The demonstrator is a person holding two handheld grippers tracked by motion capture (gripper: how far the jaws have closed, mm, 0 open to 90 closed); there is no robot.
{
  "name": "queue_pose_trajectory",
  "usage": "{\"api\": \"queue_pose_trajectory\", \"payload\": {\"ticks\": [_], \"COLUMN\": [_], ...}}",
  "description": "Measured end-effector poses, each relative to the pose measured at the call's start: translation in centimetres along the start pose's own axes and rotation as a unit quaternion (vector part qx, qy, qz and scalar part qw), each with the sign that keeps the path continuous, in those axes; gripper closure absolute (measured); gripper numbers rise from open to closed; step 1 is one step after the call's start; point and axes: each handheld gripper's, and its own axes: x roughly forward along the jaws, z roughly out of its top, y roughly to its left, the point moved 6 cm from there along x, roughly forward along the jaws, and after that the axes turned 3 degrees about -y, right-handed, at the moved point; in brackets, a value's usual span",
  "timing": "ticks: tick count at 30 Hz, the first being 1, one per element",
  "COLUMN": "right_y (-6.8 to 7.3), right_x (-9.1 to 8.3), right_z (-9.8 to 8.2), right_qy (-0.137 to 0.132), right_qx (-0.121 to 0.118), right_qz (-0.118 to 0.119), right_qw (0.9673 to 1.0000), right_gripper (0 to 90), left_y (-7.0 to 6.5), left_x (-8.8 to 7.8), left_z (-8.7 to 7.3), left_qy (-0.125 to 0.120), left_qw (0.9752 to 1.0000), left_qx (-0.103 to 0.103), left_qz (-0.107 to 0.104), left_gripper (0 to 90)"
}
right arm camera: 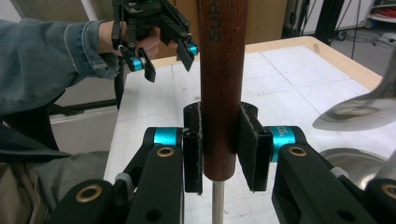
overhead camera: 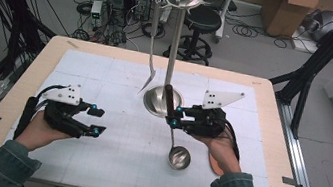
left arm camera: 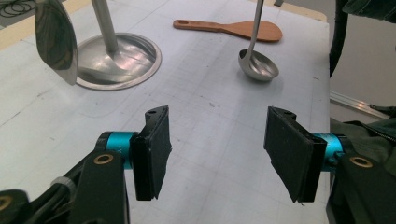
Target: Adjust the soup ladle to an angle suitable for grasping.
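Evidently ladle handle between right tongs.

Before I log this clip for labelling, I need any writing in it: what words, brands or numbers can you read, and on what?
"SUP": letters running lengthwise on the ladle's wooden handle, cut off by the top edge of the right gripper view, so the word is incomplete.
Nothing legible on the stand, wooden spatula, hanging turner or cardboard boxes; any print there is too small or blurred.
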Motion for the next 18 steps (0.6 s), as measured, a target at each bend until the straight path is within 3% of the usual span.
{"api": "queue_pose_trajectory", "payload": {"ticks": [7, 18], "right_y": [0.6, 1.2], "right_x": [1.1, 3.7], "right_z": [0.6, 1.5], "right_qy": [0.002, 0.009], "right_qx": [-0.005, -0.014], "right_qz": [0.026, 0.053], "right_qw": [0.9996, 0.9984], "right_gripper": [74.3, 74.3], "left_y": [-0.5, -1.2], "left_x": [0.2, 0.0], "left_z": [1.8, 6.2], "left_qy": [-0.024, -0.06], "left_qw": [0.9996, 0.9975], "left_qx": [0.002, 0.012], "left_qz": [-0.017, -0.035], "left_gripper": [43.9, 46.7]}}
